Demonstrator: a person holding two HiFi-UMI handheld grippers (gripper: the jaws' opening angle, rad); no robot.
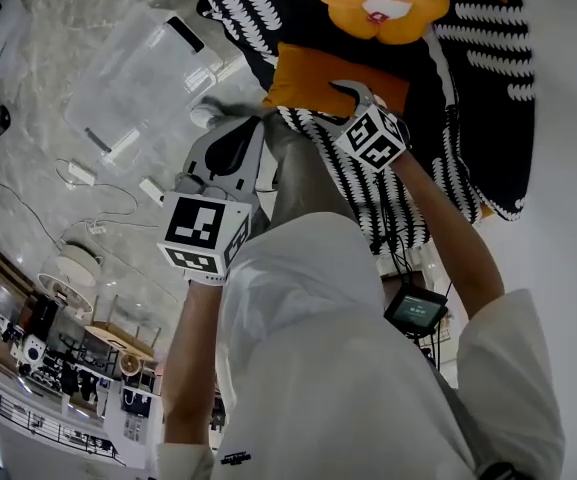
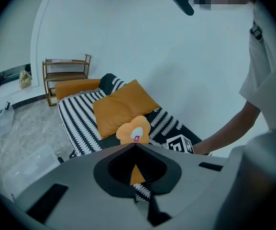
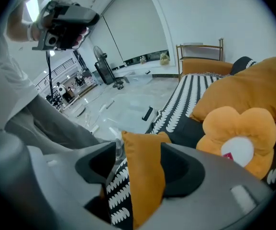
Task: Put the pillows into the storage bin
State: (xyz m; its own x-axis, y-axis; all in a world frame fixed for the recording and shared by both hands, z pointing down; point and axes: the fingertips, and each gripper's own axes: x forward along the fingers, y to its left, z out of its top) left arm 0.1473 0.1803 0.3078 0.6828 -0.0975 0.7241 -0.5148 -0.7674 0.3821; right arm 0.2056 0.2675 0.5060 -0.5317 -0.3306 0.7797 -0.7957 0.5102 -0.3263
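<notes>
Jaws: wide apart on the right gripper (image 3: pixel 138 150), orange pillow (image 3: pixel 145 176) corner between them, unclamped; shut and empty on the left gripper (image 2: pixel 136 145). Left of and beyond the right jaws: clear storage bin (image 1: pixel 123 83). Risk: pinching the striped cover (image 3: pixel 115 183) too, dragging it along.

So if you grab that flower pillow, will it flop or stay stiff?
The flower pillow looks puffy and rounded, so probably soft and light. Its petals would likely squash when pinched. It seems propped against the big orange pillow, so a nudge might tip it.
</notes>
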